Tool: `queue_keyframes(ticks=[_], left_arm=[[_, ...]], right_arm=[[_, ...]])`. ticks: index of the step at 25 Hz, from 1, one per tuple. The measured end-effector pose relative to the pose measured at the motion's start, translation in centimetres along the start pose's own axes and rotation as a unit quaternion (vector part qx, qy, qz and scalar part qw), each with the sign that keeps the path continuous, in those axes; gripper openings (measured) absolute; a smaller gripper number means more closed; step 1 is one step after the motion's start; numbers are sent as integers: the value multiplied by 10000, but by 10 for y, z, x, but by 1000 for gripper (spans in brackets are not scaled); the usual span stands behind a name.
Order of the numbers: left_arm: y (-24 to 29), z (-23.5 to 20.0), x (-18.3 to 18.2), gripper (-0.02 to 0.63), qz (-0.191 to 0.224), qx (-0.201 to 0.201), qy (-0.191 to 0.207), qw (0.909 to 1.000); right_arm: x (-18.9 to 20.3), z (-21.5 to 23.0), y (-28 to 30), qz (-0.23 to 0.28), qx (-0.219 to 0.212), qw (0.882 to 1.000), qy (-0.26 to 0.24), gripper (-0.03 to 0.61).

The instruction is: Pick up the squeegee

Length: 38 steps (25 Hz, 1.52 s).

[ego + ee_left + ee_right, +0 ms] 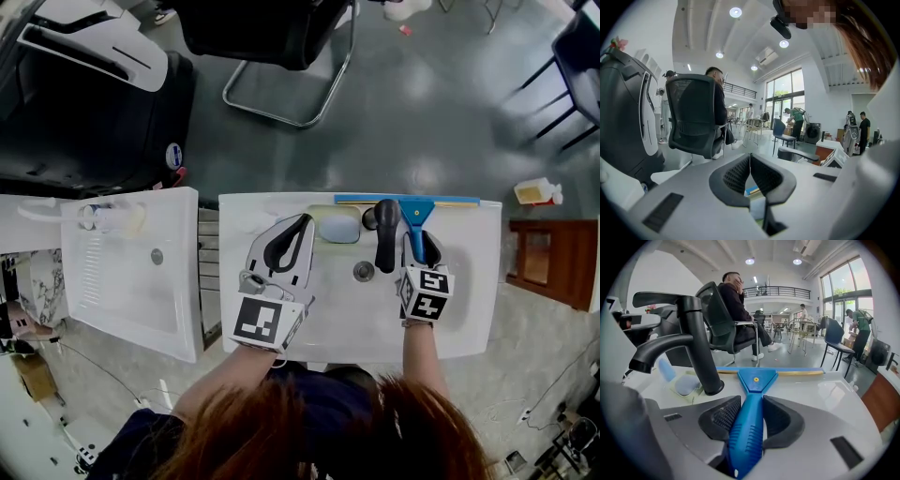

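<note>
Squeegee point(757, 378), handle clasped in right gripper point(751, 400) — pitched downward, forearm point(422, 354) outstretched

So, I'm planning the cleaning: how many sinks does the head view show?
2. The left sink stands apart at the left. The middle sink, with the black faucet, has the squeegee at its back edge. Others may lie outside the frame.

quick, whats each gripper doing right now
left gripper: closed, jaws together, holding nothing
right gripper: closed on the handle of the blue squeegee
</note>
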<state>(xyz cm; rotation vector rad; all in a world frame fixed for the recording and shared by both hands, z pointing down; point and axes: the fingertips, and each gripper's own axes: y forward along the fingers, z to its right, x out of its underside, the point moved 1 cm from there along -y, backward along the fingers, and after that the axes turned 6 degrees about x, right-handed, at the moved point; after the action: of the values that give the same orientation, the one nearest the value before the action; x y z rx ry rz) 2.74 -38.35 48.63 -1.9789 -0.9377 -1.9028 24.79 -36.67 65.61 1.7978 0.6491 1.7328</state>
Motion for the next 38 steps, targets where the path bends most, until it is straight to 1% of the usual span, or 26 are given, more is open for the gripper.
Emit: queue_keyframes(ticks=[4,9,13,19,24,28,31,35,38], left_arm=[[-5,1,-2,21,24,-31,9,10000],[-13,1,-9,21,96,-83,27,9999],[-23,1,-19,21,190,-127,50,9997],[-41,10,-46,21,466,-121,142,9987],[-62,17,-73,21,698,-171,242,9971],[-78,23,-98,21,907,-230,327,9951],[-91,30,-111,21,1004,-246,399,9938],[-109,38,-121,21,1140,-269,437,9922],[-122,43,-127,21,1233,-269,465,9909]], right_arm=[[-2,5,-5,201,100,9996,147,161],[-19,15,-21,555,238,9979,252,161],[-42,24,-45,874,342,9949,356,160],[-88,26,-97,1525,322,9870,392,160],[-125,17,-155,2195,255,9745,385,160],[-148,12,-197,2649,181,9636,315,160],[-159,9,-226,2951,157,9549,291,160],[-169,3,-263,3422,164,9393,161,160],[-173,-4,-286,3650,175,9308,117,160]])
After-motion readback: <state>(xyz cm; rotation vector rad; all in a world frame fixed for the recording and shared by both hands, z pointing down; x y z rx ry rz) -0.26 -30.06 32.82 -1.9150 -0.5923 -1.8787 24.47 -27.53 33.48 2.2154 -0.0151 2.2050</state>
